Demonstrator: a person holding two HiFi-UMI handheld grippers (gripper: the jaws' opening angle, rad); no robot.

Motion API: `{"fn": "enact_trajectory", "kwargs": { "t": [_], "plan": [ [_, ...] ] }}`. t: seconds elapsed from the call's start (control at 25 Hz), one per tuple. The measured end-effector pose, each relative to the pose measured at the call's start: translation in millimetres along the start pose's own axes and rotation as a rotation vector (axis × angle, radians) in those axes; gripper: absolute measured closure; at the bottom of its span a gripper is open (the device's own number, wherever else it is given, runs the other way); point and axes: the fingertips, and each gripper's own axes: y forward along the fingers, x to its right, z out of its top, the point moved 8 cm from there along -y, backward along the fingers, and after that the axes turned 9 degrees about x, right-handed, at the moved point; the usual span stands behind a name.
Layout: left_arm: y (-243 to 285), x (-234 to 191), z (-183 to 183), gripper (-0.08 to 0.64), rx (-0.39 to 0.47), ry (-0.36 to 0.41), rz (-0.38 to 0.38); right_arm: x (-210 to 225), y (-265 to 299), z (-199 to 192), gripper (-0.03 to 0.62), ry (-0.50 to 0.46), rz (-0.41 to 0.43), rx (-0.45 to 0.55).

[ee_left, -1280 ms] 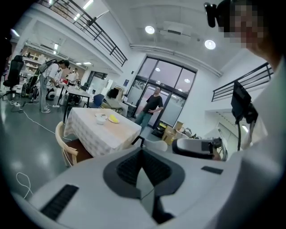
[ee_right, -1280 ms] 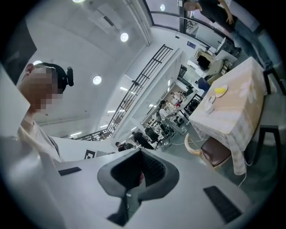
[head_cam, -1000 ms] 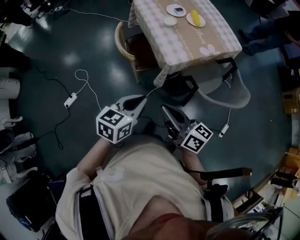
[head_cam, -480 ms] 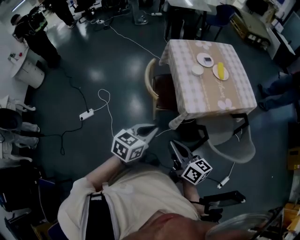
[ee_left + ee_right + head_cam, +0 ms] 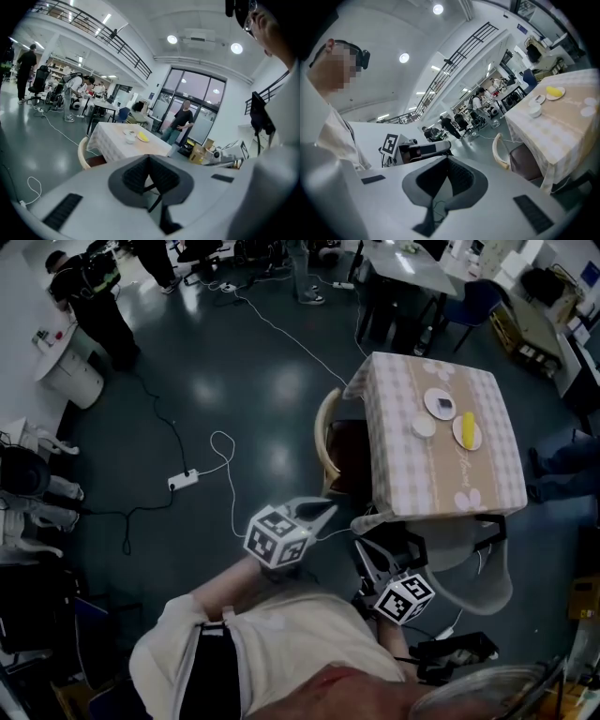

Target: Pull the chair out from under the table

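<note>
A wooden chair with a curved back and dark seat is tucked under the left side of a table covered in a checked cloth. My left gripper is shut and empty, its tip on the near side of the chair and apart from it. My right gripper is also shut and empty, below the table's near corner. The left gripper view shows the chair and table beyond the closed left gripper. The right gripper view shows the chair past the closed right gripper.
A grey chair stands at the table's near end. Plates and a yellow item lie on the cloth. A power strip and cables cross the floor at left. People and desks are farther off.
In the head view the table and chair have shifted from the top centre to the right middle. Both grippers have moved right and lower in the picture, jaws still shut.
</note>
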Motion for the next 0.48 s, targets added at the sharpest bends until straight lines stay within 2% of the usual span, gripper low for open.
{"fn": "enact_trajectory", "kwargs": {
  "t": [0.12,0.28,0.48],
  "plan": [
    [3.4,-21.5,11.5,0.558,0.017,-0.033,-0.009,1.4,23.5,7.1,0.583,-0.012,-0.011,-0.028],
    [9.3,-65.7,39.2,0.558,0.049,-0.042,0.002,4.5,80.0,29.3,0.583,-0.033,0.029,-0.050],
    [28.1,-102.5,49.4,0.558,0.033,-0.072,-0.010,20.5,114.3,42.0,0.583,-0.023,0.001,-0.085]
  ]
}}
